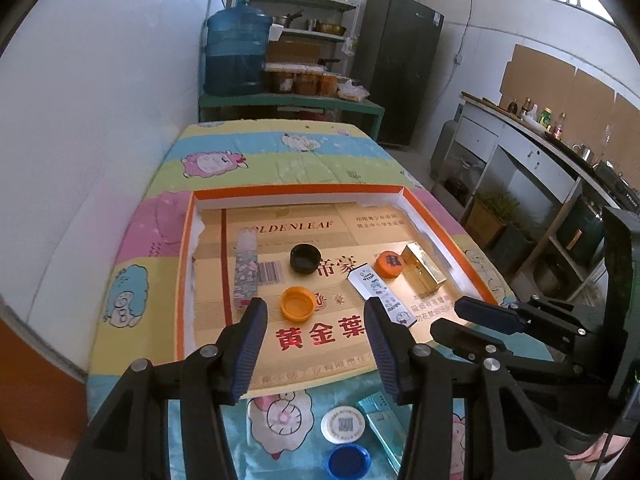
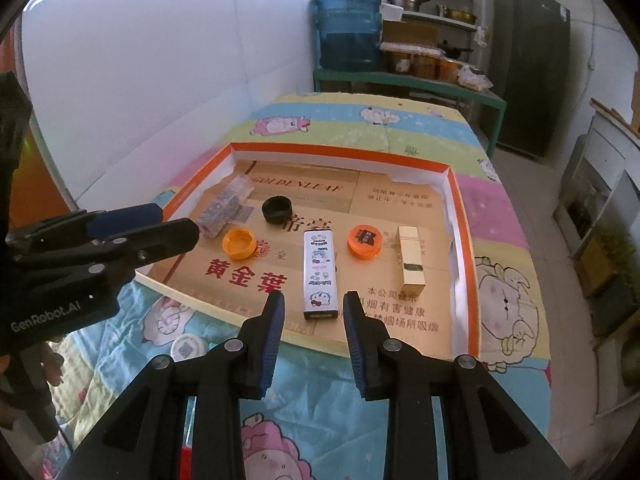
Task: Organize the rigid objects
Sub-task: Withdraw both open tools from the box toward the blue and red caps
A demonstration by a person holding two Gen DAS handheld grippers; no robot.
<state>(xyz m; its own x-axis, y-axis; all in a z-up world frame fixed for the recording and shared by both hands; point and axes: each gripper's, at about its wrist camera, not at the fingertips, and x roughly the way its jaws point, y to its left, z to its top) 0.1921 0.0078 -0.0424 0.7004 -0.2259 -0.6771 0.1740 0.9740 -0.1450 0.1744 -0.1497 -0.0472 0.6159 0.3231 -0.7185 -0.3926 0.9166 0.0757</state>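
Note:
An orange-rimmed cardboard tray (image 1: 188, 264) (image 2: 462, 216) holds a patterned clear box (image 1: 245, 270) (image 2: 226, 204), a black cap (image 1: 305, 259) (image 2: 277, 209), an open orange cap (image 1: 298, 302) (image 2: 239, 243), a white cartoon box (image 1: 384, 294) (image 2: 319, 274), an orange lid (image 1: 391, 264) (image 2: 364, 242) and a gold box (image 1: 424, 270) (image 2: 411, 266). My left gripper (image 1: 316, 312) is open and empty over the tray's near part. My right gripper (image 2: 314, 300) is open and empty, just short of the white cartoon box. In front of the tray lie a white lid (image 1: 343, 424) (image 2: 187, 346), a blue cap (image 1: 348, 461) and a teal box (image 1: 384, 424).
The tray sits on a table under a cartoon-sheep cloth (image 1: 280, 152) (image 2: 360, 128). A white wall runs along the left. Behind stand a blue water jug (image 1: 236, 52) (image 2: 348, 28), shelves with jars and a dark fridge (image 1: 396, 68). A counter (image 1: 540, 152) lines the right.

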